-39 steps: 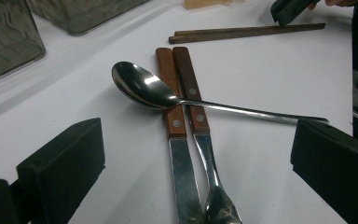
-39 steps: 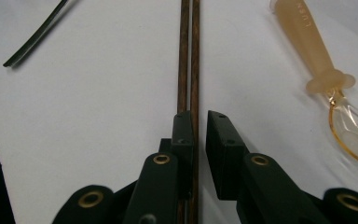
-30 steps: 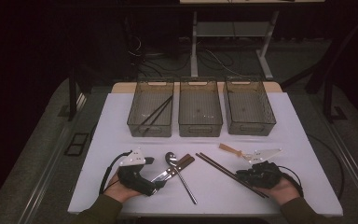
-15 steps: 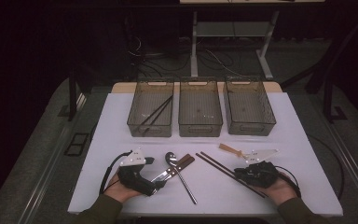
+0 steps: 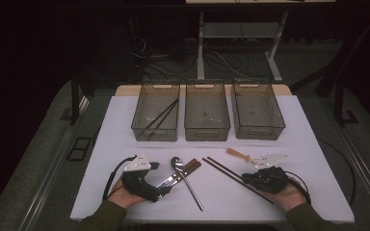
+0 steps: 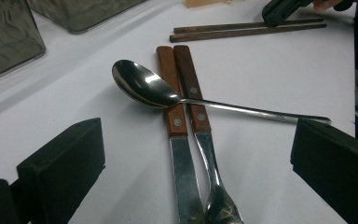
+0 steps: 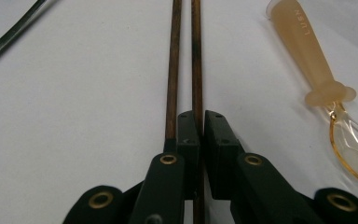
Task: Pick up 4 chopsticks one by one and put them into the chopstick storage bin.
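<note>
My right fingers (image 7: pixel 200 135) are clamped on one stick of the dark wooden chopsticks (image 7: pixel 182 60); the other stick lies just outside the left pad, not caught. The pair lies flat and side by side on the white worktop (image 5: pixel 313 144), slanting from the middle toward my right gripper (image 5: pixel 265 179), with a translucent amber-handled utensil (image 7: pixel 307 51) just beside them. My left gripper (image 6: pixel 200 186) has its fingers spread wide apart, holding nothing, aimed at the spoon (image 6: pixel 144 86) lying across two wooden-handled utensils (image 6: pixel 179 88). I judge the sticks light, stiff, thin and apt to roll or pivot in a pinch near one end. A hold nearer their middle, across both sticks together, would keep them level.
</note>
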{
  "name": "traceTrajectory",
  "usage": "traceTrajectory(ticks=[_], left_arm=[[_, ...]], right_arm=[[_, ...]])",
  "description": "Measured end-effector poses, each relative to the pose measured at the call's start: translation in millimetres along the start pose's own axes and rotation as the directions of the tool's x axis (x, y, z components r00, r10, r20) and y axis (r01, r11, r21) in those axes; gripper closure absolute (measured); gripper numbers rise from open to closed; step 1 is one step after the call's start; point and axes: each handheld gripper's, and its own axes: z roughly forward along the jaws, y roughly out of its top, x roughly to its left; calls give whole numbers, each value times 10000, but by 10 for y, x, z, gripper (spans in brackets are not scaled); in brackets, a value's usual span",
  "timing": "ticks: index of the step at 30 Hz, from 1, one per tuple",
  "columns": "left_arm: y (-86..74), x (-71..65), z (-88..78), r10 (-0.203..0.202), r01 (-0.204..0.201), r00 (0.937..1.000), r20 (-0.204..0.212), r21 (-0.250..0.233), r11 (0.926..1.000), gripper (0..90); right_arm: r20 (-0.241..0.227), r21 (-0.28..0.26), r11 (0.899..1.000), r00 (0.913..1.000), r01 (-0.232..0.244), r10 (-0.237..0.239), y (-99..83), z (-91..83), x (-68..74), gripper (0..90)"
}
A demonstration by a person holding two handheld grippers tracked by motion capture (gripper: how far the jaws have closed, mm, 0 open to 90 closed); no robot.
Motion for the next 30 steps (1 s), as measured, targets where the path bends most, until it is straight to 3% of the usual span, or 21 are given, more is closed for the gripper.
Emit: traceTrajectory(ticks=[6,30], left_arm=[[1,0,-1,9,-9,10000,14,-9,10000,17],[-2,-7,-7,86,-85,9999,102,-86,9999,9]], right_arm=[[-88,-16,10000,9999,-94,94,1,-22,-20,852],[-424,-1418,9885,9980,-525,469,22,-312,-100,854]])
